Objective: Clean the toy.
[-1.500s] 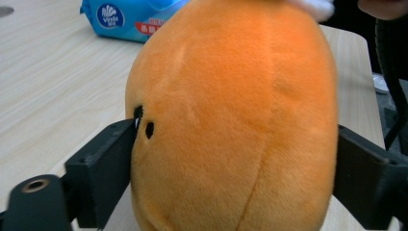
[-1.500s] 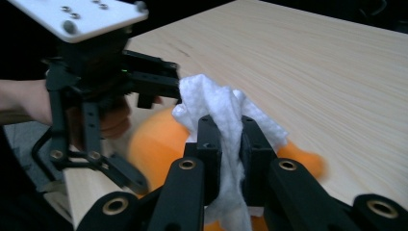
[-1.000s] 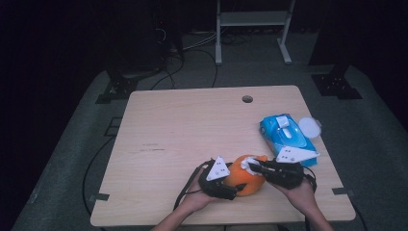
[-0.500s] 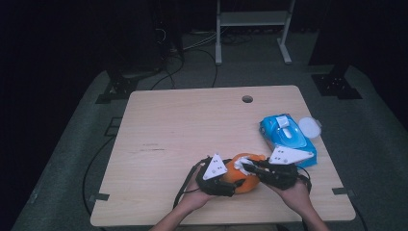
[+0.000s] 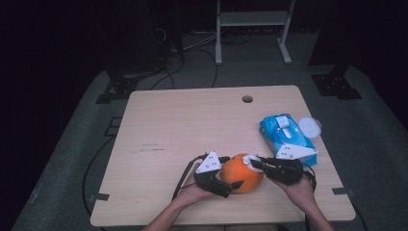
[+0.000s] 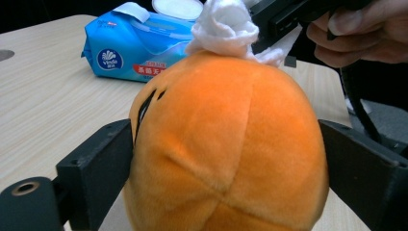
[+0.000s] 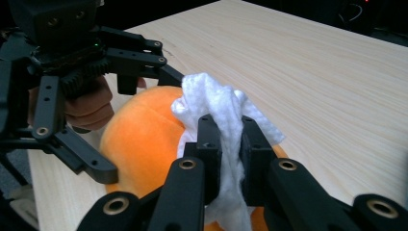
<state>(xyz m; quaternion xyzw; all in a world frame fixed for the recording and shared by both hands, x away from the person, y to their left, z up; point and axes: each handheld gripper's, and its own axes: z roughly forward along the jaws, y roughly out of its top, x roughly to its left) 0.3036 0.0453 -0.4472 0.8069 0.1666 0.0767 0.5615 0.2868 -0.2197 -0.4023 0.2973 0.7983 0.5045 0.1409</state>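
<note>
The left gripper (image 5: 230, 182) has just been opening – its jaws now flank the round orange plush toy (image 6: 226, 144) with pads wide at its sides. At the top of that toy the right gripper (image 7: 226, 139) pinches a crumpled white wipe (image 7: 216, 101) tight. With so light a hold, a hard rub could roll the toy toward the blue wipes pack (image 5: 286, 132) beyond – or tear the tissue

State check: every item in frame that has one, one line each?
Plush: on the table, between the left tongs' jaws.
Wipe: crumpled, pinched in the right tongs, pressed on the plush's top.
Wipe pack: flat on the table, flap up.
Lid: lying beside the pack.
Left tongs: jaws just opened wider, straddling the plush.
Right tongs: shut on the wipe.
</note>
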